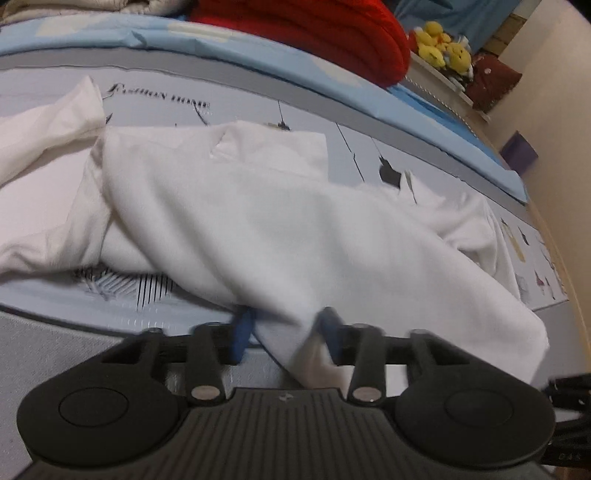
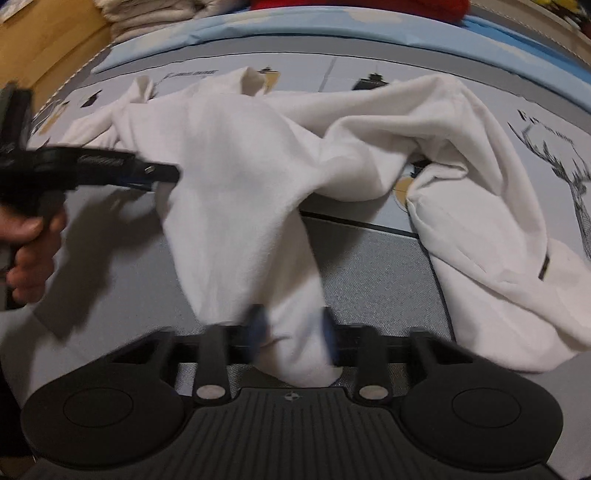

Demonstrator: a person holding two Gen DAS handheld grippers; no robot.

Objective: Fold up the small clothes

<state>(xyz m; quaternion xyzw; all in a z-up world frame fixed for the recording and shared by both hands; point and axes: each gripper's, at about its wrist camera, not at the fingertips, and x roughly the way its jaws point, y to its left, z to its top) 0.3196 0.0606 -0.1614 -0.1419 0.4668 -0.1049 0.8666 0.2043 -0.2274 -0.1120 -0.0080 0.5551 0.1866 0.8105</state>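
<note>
A white garment point(image 1: 258, 221) lies crumpled across a grey printed bedsheet point(image 1: 166, 107). Its near edge is lifted off the sheet. In the left wrist view my left gripper point(image 1: 286, 332) has its blue fingers point(image 1: 242, 332) shut on a fold of that edge. The right wrist view shows the same garment point(image 2: 240, 166), and my right gripper point(image 2: 291, 332) is shut on another bunch of the hem. The left gripper point(image 2: 162, 177) enters from the left there, held by a hand point(image 2: 29, 240), with its tip buried in the cloth. Both views are blurred near the fingers.
More white cloth point(image 2: 498, 258) trails to the right over a deer print point(image 2: 569, 177); I cannot tell whether it is the same piece. A red blanket point(image 1: 314, 33) lies at the bed's far side. Yellow plush toys point(image 1: 439, 46) and a purple box point(image 1: 519, 151) stand at the right.
</note>
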